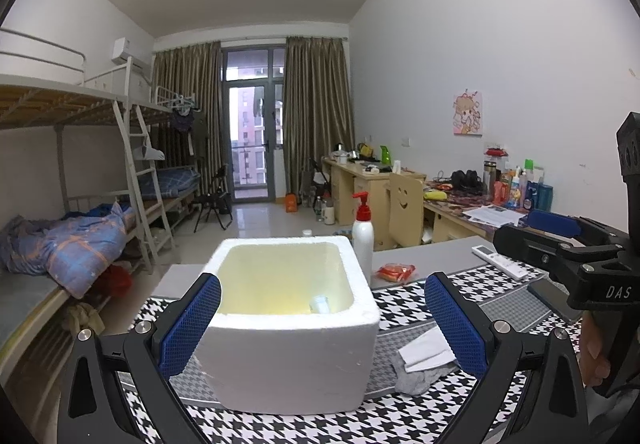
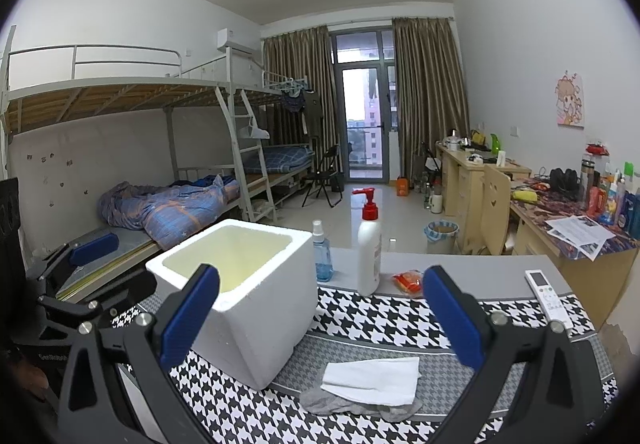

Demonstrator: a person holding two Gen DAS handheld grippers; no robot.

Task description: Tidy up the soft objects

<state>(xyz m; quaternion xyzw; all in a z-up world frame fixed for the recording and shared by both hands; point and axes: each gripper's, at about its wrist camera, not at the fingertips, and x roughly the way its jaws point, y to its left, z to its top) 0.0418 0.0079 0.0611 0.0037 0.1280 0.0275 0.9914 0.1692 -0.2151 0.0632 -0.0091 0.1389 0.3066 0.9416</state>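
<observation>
A white foam box (image 1: 288,336) stands open on the houndstooth cloth; it also shows in the right wrist view (image 2: 244,308). A small white object (image 1: 320,304) lies inside it. A folded white tissue (image 2: 372,380) lies on a grey sock (image 2: 328,402) right of the box; both show in the left wrist view, tissue (image 1: 424,352), sock (image 1: 416,378). My left gripper (image 1: 322,328) is open, its fingers on either side of the box. My right gripper (image 2: 320,320) is open and empty above the tissue and sock.
A white pump bottle with red top (image 2: 369,248), a blue spray bottle (image 2: 322,252), an orange packet (image 2: 408,280) and a white remote (image 2: 546,294) sit behind on the table. Bunk beds stand left, cluttered desks right.
</observation>
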